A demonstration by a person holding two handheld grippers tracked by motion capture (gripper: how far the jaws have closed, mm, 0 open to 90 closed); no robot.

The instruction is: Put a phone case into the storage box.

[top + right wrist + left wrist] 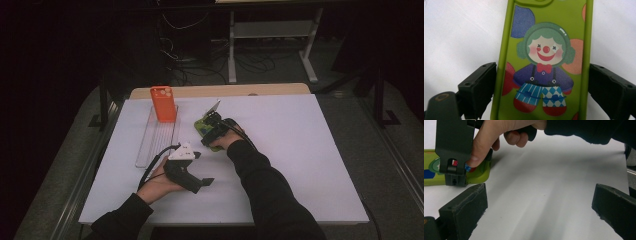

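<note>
A green phone case [571,15] printed with a clown lies flat on the white table and reaches between the jaws of my right gripper [542,92]. The left jaw sits at the case's edge, and a sliver of table shows before the right jaw. From above, the right gripper [212,127] hovers over the green case [201,128] near the table's middle. My left gripper [202,182] rests low at the front left, open with nothing between its jaws. Its own view looks across my left gripper [539,207] at the other hand, the right gripper [451,152] and the green case [480,176].
An orange phone case [163,104] stands upright at the far end of a long clear tray [157,140] on the left. A pale flat piece [216,106] sticks up just behind the green case. The white table top [310,150] stretches out to the right.
</note>
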